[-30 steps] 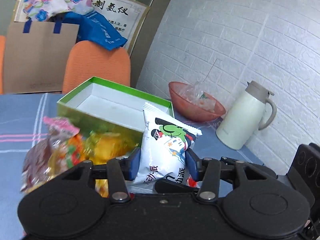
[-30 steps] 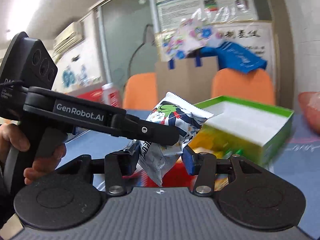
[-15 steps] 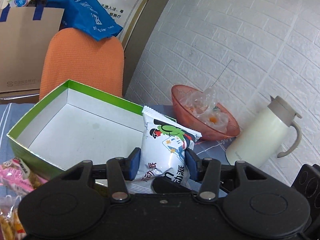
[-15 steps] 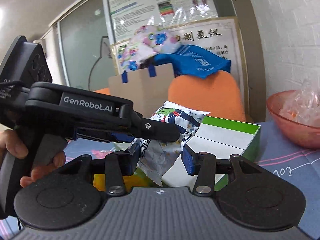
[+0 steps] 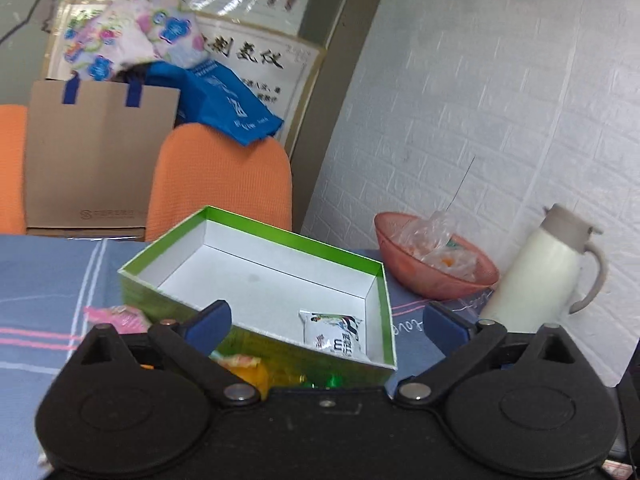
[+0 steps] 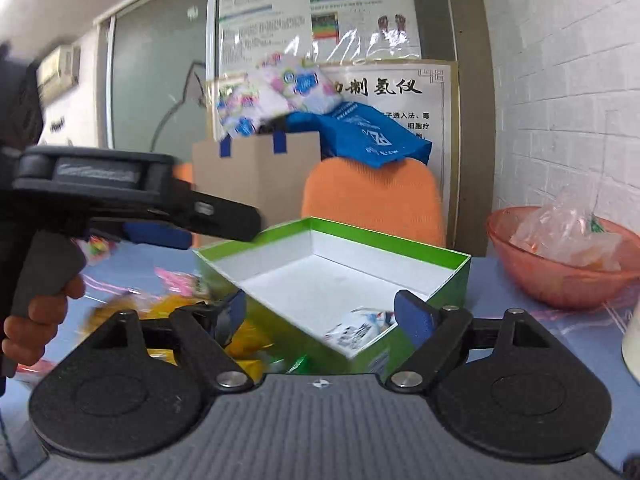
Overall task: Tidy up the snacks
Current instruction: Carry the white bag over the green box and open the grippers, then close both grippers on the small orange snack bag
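A glossy white snack packet (image 5: 334, 336) lies flat inside the rectangular green cardboard box (image 5: 348, 256). Both grippers' blue-padded fingers, left gripper (image 5: 326, 322) and right gripper (image 6: 320, 312), gape wide, holding nothing.

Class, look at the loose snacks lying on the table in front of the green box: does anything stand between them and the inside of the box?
Only the green box's near wall; the loose snacks lie against it and must be lifted over it. The top is open.

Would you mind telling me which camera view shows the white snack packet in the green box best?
The left wrist view: the white snack packet lies whole in the near right corner of the green box, print visible. The right wrist view shows the packet blurred, partly hidden by the box's near wall.
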